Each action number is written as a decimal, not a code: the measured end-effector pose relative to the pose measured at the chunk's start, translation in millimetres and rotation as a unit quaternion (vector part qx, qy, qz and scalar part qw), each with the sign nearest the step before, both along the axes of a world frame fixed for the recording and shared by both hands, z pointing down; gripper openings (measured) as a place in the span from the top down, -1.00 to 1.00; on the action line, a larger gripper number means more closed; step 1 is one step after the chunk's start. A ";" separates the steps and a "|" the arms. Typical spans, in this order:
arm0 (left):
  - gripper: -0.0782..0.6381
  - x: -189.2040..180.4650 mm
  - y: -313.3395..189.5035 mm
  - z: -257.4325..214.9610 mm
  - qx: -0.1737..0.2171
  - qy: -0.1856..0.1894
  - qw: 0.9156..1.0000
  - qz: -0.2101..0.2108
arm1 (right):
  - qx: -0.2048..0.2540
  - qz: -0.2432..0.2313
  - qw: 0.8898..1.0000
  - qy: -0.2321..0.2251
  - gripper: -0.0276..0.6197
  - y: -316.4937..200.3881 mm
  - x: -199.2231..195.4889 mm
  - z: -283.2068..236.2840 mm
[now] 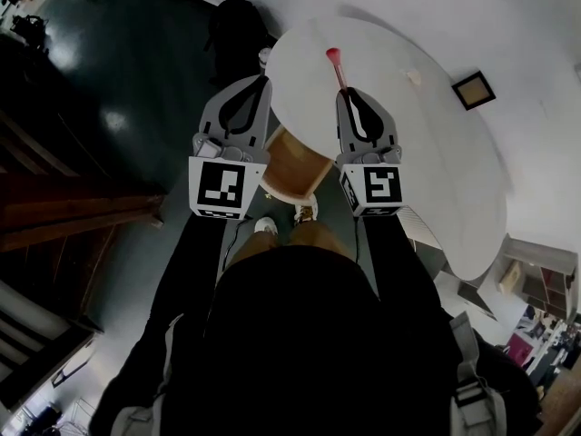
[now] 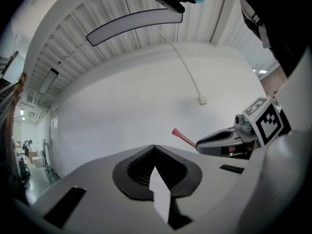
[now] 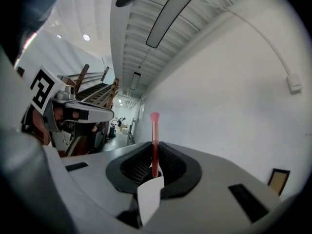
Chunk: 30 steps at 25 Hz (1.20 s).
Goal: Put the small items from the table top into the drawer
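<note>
R gripper (image 1: 346,92) is clamped on a thin red peg (image 1: 336,65). In the right gripper view the shaft sits nipped btwn the jaws, w/ the flared pink head sticking out past the tips, roughly in line w/ the gripper. In the head view the peg hangs over the near-left part of the round white table (image 1: 390,134). In the left gripper view it's up in the air against a plain white wall (image 2: 122,106)

L gripper (image 1: 261,80) is just left of it, jaws pressed together w/ nothing btwn them, tips by the table's left edge. Both grippers point away from the person, side by side, near each other but apart

Wooden drawer (image 1: 292,160) stands pulled open under the table's near edge, btwn and below the two grippers; can't tell what's inside. A small pale item (image 1: 414,77) lies on the table top further right, well apart from the peg. A dark square frame (image 1: 474,89) sits beyond the table's right side. The person's shoes (image 1: 306,213) show just near of the drawer front
</note>
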<state>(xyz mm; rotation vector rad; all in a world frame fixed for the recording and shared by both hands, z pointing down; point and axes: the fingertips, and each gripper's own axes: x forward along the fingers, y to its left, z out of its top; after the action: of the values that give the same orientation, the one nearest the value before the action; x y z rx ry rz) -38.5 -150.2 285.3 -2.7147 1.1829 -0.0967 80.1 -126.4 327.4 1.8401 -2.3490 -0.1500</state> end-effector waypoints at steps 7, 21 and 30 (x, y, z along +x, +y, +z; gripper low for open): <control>0.74 -20.8 9.6 10.8 -0.013 -0.005 1.000 -0.027 | -0.078 -0.045 0.996 0.001 0.72 3.1 -37.8 60.5; 0.74 -67.7 27.5 34.9 -0.042 -0.025 0.996 -0.079 | -0.267 -0.108 0.957 0.024 0.72 23.9 -84.8 237.0; 0.74 -79.3 34.6 46.9 -0.058 -0.024 0.994 -0.088 | -0.370 -0.109 0.922 0.043 0.72 58.1 -91.5 315.5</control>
<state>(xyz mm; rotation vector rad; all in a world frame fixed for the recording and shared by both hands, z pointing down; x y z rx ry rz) -117.8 -115.5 332.2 -2.6821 1.4420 -0.2589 -11.4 -68.3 642.9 1.1787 -2.1098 0.5478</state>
